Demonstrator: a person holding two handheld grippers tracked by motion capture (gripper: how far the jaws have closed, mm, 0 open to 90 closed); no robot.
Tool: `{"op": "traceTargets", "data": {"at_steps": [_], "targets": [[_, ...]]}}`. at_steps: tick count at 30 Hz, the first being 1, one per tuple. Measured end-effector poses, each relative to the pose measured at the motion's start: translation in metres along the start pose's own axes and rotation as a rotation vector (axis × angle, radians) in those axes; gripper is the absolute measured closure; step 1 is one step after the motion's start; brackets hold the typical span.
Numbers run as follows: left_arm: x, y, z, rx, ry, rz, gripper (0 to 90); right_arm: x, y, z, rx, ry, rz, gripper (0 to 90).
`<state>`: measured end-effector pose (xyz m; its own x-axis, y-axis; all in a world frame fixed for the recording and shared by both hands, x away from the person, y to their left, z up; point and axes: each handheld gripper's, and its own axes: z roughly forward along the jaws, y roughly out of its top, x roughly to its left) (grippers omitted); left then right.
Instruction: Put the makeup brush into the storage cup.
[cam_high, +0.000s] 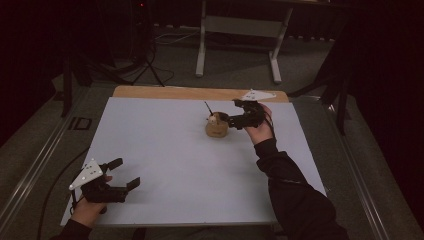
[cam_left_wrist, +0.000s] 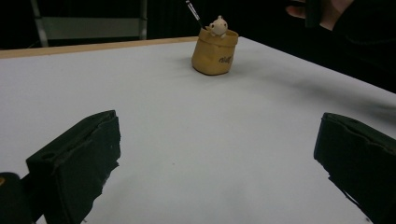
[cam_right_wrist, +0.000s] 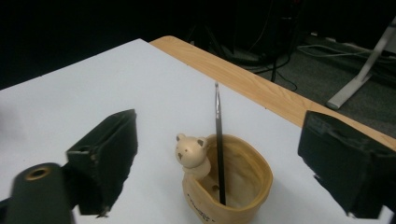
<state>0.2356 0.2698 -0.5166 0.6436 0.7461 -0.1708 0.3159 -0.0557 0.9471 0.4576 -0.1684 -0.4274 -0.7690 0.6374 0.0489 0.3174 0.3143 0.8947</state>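
- Dark room around, grey floor; white bench (cam_high: 165, 150) with a wood strip along its far edge, and a pale desk frame (cam_high: 240, 30) stands well behind it.
- Tan pot (cam_high: 216, 127) with a small bear figure (cam_right_wrist: 190, 151) on its rim sits toward the far middle of the bench, well in from every edge.
- Thin dark pen (cam_right_wrist: 218, 144) stands in the pot, leaning slightly.
- Right gripper (cam_high: 231, 120) is just beside the pot on its right; jaws wide apart, holding nothing, pot between and below them in the right gripper view.
- Left gripper (cam_high: 127, 175) is near my front-left corner, close to the near edge; jaws wide, nothing held.
- Lots of bare bench between left gripper and pot.
- I see the pot's hollow inside from the right gripper view; the left gripper view shows dark lettering on the pot's wall, too small to read.
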Motion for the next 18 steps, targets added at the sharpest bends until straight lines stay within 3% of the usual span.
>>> {"op": "traceTargets", "data": {"at_steps": [7, 18], "targets": [[0.0, 0.0, 0.0, 0.001, -0.001, 0.002, 0.6, 0.005, -0.004, -0.01, 0.014, -0.007, 0.002, 10.5], [0.0, 0.0, 0.001, 0.0, -0.003, 0.002, 0.6, 0.016, -0.018, -0.027, 0.025, 0.019, 0.004, 10.5]]}}
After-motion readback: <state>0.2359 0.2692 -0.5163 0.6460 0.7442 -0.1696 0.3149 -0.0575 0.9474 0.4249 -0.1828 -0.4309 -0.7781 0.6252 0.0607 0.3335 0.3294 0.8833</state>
